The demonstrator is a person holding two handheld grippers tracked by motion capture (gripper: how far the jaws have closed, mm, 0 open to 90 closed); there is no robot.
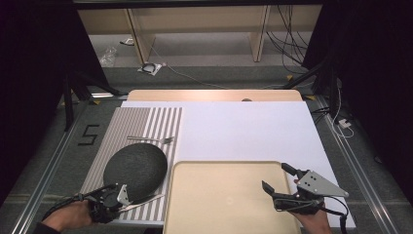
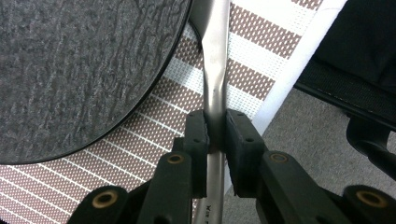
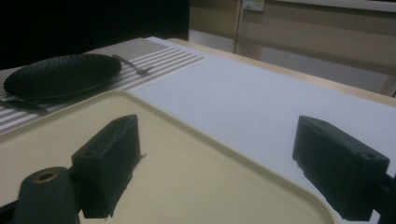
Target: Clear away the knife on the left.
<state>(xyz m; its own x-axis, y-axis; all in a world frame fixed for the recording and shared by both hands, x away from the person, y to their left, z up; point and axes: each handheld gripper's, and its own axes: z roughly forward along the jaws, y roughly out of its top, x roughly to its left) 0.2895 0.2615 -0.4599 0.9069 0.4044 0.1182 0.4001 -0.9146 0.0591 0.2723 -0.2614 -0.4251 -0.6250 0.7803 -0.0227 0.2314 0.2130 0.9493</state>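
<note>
A dark round plate [image 1: 135, 168] lies on a striped placemat [image 1: 146, 122] at the left. A silver table knife [image 1: 146, 200] lies at the plate's near right edge. My left gripper [image 1: 127, 197] is shut on the knife's handle; in the left gripper view the pads [image 2: 198, 135] press the handle [image 2: 215, 70] from both sides, just beside the plate [image 2: 70, 70]. A fork [image 1: 153, 140] lies beyond the plate. My right gripper [image 1: 275, 176] hovers open over the right side of a beige tray [image 1: 229, 195], nothing between its fingers [image 3: 109, 163].
A white sheet [image 1: 243, 131] covers the table's middle and right. The tray [image 3: 187, 177] sits at the near edge, right of the placemat [image 2: 140, 154]. The table's near left corner drops off to grey floor [image 2: 303, 140]. Shelving and cables stand beyond the table.
</note>
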